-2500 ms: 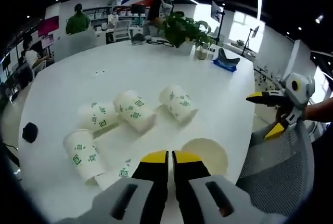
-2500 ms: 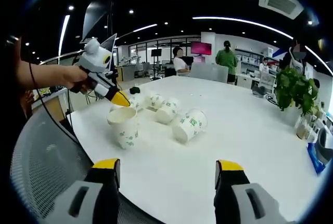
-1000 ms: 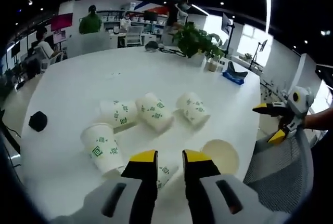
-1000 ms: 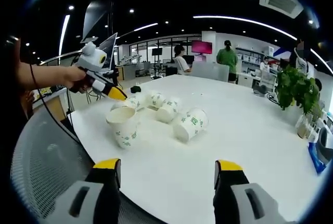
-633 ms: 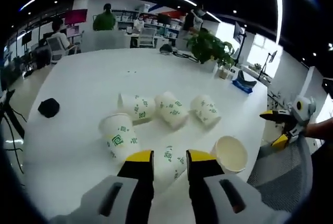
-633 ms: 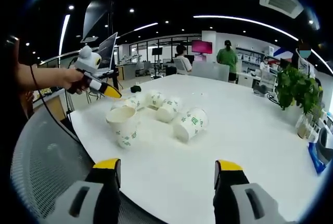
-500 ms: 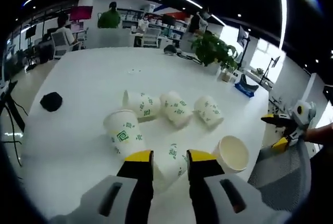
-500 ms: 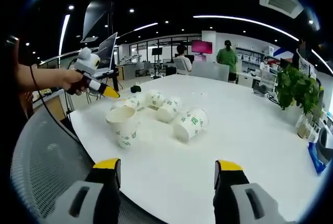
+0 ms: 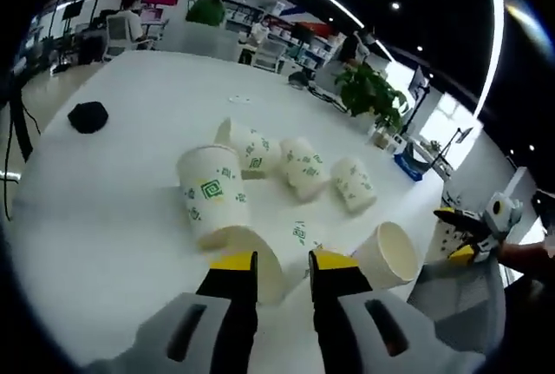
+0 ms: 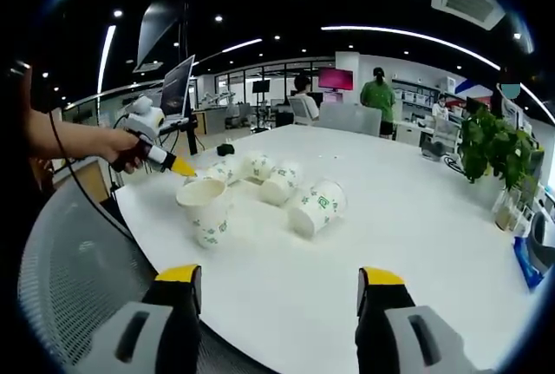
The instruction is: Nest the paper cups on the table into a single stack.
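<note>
Room around the cups
We see bare counter [image 10: 408,218] right of the cups [image 10: 277,185]; a mesh chair [image 10: 69,270] crowds its near edge

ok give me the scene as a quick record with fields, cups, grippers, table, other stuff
surface: round white table
upright cup: one paper cup, mouth up, near the table edge
cups on their sides: five, including a lying cup between the left gripper's jaws and a printed cup beside it
stack: none yet, no cup nested
left gripper: jaws around the lying cup, contact unclear
right gripper: jaws wide apart, nothing between them, off the table edge
other: potted plant, black object
</note>
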